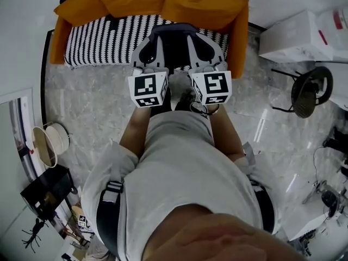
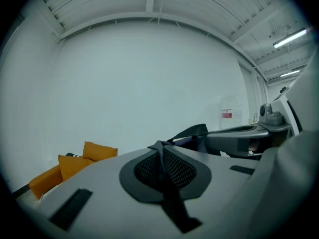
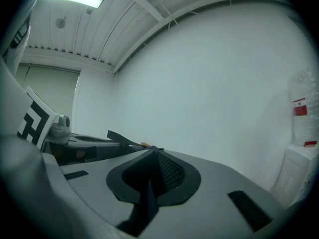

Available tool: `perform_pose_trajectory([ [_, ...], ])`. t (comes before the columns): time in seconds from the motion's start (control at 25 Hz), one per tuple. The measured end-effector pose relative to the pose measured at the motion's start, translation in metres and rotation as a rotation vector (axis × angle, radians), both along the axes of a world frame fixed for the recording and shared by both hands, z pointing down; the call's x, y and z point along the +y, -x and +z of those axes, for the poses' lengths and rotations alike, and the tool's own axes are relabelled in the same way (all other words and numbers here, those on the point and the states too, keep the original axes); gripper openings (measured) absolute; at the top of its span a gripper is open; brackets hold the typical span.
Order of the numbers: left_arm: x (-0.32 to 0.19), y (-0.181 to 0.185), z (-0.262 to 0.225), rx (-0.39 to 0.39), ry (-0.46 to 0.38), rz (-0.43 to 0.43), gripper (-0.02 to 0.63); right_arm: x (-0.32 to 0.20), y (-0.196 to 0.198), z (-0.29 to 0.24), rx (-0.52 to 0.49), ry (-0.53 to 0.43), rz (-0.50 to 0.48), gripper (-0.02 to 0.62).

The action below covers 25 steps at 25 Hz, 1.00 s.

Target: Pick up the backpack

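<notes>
Where the jaws of the left gripper meet, they are pressed together on a black strap, which runs out past the tips toward the right of that view. The right gripper does likewise. Its jaws are closed tight on black webbing that leaves toward the left of its view.

In the head view the grippers sit side by side at centre, with their marker cubes nearest the person. The dark backpack is between their tips, its handle arching across the top. Whether it is off the floor cannot be told. Behind it, at the upper middle of the frame, stands an orange sofa with a black-and-white striped seat cover — grey marble floor spreads around.
</notes>
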<state>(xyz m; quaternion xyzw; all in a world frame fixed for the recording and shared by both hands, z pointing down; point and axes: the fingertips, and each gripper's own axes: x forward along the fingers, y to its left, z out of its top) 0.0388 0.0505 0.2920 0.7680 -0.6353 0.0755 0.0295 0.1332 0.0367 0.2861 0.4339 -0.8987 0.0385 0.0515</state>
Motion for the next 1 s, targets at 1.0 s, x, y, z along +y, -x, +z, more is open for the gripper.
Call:
perform_pose_trajectory([
  [1.0, 0.0, -0.015, 0.002, -0.033, 0.028, 0.033, 0.017, 0.003, -0.014, 0.0, -0.003, 0.008, 0.014, 0.049],
])
